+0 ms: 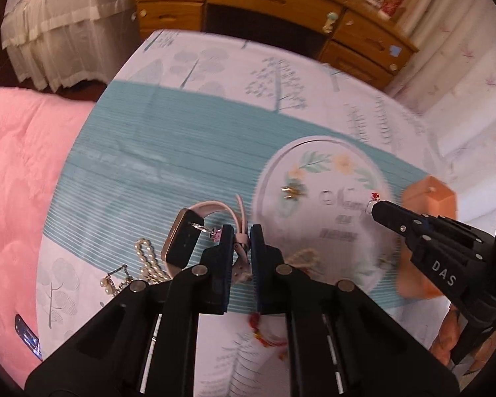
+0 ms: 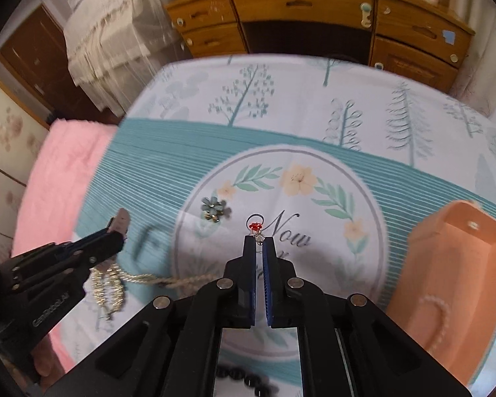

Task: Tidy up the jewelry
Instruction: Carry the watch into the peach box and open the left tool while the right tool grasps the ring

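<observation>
My left gripper (image 1: 241, 236) is shut on the pink strap of a smartwatch (image 1: 182, 241) and holds it over the table; it also shows in the right wrist view (image 2: 120, 228). My right gripper (image 2: 259, 239) is shut on a small ring with a red stone (image 2: 255, 226), held above the round floral print; it shows in the left wrist view too (image 1: 373, 203). An open orange jewelry box (image 2: 459, 264) stands at the right with a pearl strand (image 2: 441, 317) inside. A blue flower brooch (image 2: 216, 209) lies on the cloth.
A pearl necklace (image 1: 147, 259), a gold chain (image 2: 139, 278), a red-yellow bracelet (image 1: 264, 335) and dark beads (image 2: 244, 377) lie on the tree-print tablecloth (image 1: 182, 132). A pink blanket (image 1: 20, 182) is at the left; a wooden dresser (image 2: 314, 16) stands behind.
</observation>
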The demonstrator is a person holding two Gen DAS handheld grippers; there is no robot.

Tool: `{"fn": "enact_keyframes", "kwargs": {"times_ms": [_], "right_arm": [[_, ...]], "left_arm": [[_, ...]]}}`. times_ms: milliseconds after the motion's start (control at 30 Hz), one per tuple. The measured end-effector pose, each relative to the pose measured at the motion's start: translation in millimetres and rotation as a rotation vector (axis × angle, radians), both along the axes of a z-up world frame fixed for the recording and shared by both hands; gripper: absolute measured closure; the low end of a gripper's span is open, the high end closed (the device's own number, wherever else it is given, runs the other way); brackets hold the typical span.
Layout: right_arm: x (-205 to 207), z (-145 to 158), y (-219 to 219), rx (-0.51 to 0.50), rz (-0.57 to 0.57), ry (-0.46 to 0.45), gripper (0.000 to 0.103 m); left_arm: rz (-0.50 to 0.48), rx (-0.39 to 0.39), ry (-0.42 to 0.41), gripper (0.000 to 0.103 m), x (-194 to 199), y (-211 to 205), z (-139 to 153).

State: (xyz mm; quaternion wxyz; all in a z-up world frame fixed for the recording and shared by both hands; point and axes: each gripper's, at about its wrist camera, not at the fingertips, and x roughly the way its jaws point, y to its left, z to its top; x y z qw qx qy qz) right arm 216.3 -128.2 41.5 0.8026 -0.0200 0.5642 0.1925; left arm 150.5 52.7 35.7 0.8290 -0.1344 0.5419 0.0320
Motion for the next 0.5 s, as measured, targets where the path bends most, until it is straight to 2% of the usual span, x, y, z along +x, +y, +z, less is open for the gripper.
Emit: {"fn": "enact_keyframes", "kwargs": {"times_ms": [133, 333, 500], "right_arm": [[-21, 32, -25, 0.048, -0.013, -0.038, 0.102], [-54, 75, -83, 0.066, -0.065, -0.111, 0.102], [-75, 83, -118, 0.039, -0.086, -0.123, 0.102]], "left_arm": [[-0.044, -0.026, -0.043, 0.095, -5, -26, 28], [-0.139, -0.043, -0.112, 0.095, -2, -85, 63], [-0.218, -0.074, -0.156, 0.095, 5, -140, 84]]}}
